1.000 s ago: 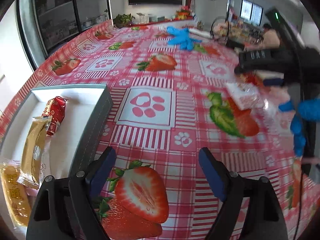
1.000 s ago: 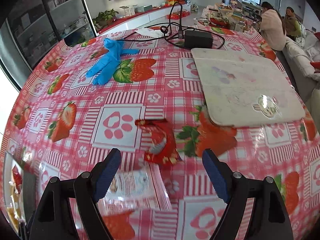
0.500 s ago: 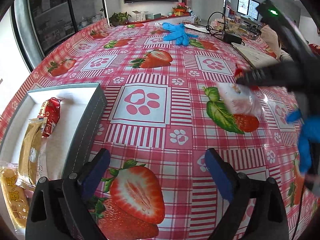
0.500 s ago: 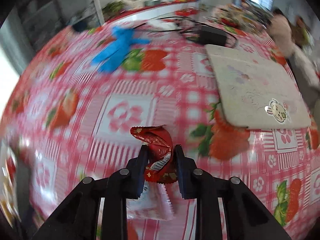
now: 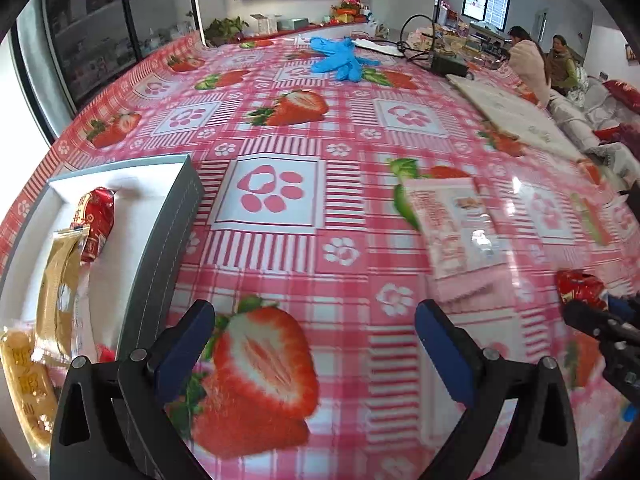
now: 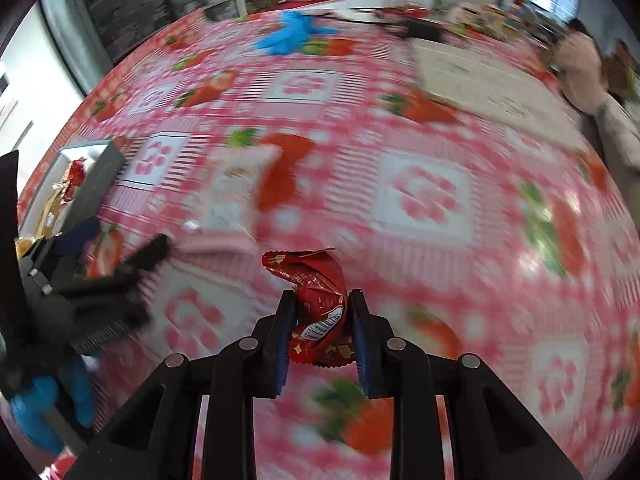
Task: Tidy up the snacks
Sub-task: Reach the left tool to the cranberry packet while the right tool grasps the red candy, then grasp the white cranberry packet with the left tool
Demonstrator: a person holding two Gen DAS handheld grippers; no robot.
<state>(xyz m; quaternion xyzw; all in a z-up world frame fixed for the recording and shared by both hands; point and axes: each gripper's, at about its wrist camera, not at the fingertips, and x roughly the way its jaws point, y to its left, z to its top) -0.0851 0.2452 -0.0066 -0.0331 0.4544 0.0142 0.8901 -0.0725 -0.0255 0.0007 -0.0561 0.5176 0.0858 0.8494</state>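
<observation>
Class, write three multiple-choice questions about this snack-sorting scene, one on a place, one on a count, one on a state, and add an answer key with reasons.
1. Where does the pink-and-white snack packet lie?
A. in the box
B. on the tablecloth
C. on the blue gloves

2. How many snack packets can be seen in the white box?
A. three
B. one
C. none

3. What is the right gripper doing?
A. standing open over the box
B. clamping a blue glove
C. clamping a red snack packet

Answers:
1 B, it lies flat on the strawberry tablecloth, outside the box.
2 A, a red packet, a gold packet and a yellow packet show in it.
3 C, the red snack packet sits pinched between its pads.
</observation>
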